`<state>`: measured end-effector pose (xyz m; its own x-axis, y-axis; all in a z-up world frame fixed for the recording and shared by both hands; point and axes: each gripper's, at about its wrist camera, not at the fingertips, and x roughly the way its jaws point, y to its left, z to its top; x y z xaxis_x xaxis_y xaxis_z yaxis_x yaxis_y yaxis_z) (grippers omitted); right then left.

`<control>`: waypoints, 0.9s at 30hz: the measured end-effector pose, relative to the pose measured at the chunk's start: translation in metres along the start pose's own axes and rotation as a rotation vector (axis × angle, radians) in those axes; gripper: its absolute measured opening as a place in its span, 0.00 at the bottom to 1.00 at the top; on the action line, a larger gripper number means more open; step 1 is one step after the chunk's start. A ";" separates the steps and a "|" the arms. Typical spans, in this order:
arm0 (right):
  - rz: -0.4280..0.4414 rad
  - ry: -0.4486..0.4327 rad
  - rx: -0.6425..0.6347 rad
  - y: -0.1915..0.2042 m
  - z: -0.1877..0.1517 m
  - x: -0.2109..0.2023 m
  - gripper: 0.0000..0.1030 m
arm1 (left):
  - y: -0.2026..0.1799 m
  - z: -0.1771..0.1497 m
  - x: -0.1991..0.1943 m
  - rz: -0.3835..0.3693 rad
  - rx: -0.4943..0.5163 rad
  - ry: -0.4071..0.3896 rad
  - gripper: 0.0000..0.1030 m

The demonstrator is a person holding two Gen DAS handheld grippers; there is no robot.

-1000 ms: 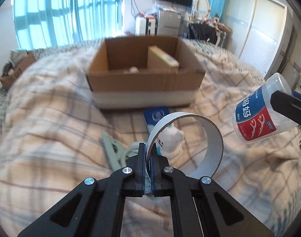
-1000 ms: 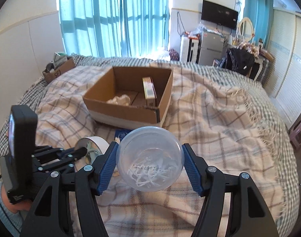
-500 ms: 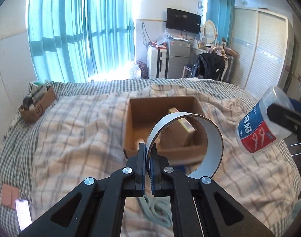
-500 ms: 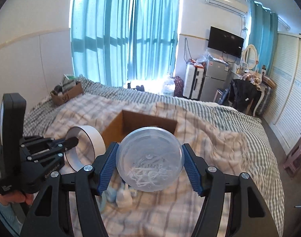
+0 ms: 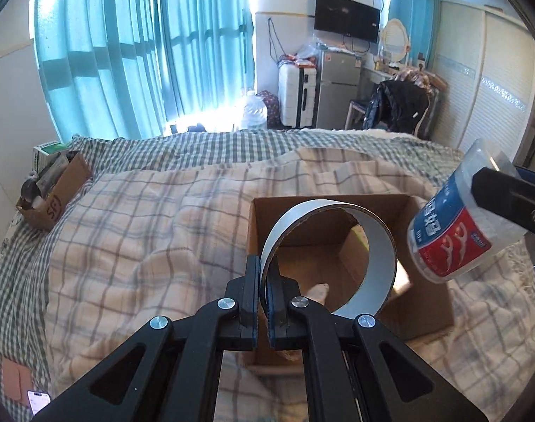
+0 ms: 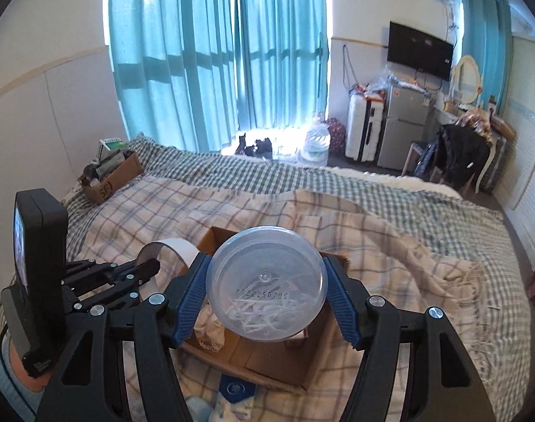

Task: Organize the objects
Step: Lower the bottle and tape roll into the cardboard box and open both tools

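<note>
My left gripper (image 5: pixel 264 274) is shut on the rim of a white tape roll (image 5: pixel 380 246) and holds it above the open cardboard box (image 5: pixel 425 313) on the plaid blanket. My right gripper (image 6: pixel 266 290) is shut on a clear plastic jar of floss picks (image 6: pixel 266 290), also held over the box (image 6: pixel 278 362). The jar shows in the left wrist view (image 5: pixel 453 232) with its blue and red label. The tape roll (image 6: pixel 172 249) and the left gripper (image 6: pixel 141 269) show at the left of the right wrist view.
A small brown box of items (image 5: pixel 53 190) sits at the bed's far left. A blue packet (image 6: pixel 237 388) and white items lie on the blanket in front of the box. A phone (image 5: pixel 39 399) lies at the lower left. Furniture stands beyond the bed.
Both grippers have risen and moved forward over the cardboard box, still holding the tape roll and the jar. The box now lies directly below them.
</note>
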<state>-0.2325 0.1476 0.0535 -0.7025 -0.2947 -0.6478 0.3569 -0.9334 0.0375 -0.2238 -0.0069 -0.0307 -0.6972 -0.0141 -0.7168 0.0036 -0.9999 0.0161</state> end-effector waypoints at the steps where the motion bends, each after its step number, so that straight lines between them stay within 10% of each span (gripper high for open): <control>1: 0.013 0.015 0.003 -0.001 -0.001 0.013 0.62 | 0.000 0.000 0.011 0.003 0.001 0.014 0.03; 16: 0.156 0.124 0.119 -0.034 -0.028 0.104 0.64 | -0.011 -0.009 0.084 -0.042 0.012 0.098 0.10; 20: 0.165 0.094 0.140 -0.038 -0.025 0.089 0.70 | -0.016 -0.011 0.073 -0.032 0.019 0.097 0.45; 27: 0.099 0.036 0.109 -0.042 -0.016 0.025 0.70 | -0.014 -0.016 0.022 -0.002 -0.005 0.055 0.63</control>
<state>-0.2556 0.1826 0.0233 -0.6439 -0.3809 -0.6635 0.3531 -0.9173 0.1840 -0.2275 0.0062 -0.0574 -0.6568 -0.0126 -0.7539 0.0062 -0.9999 0.0114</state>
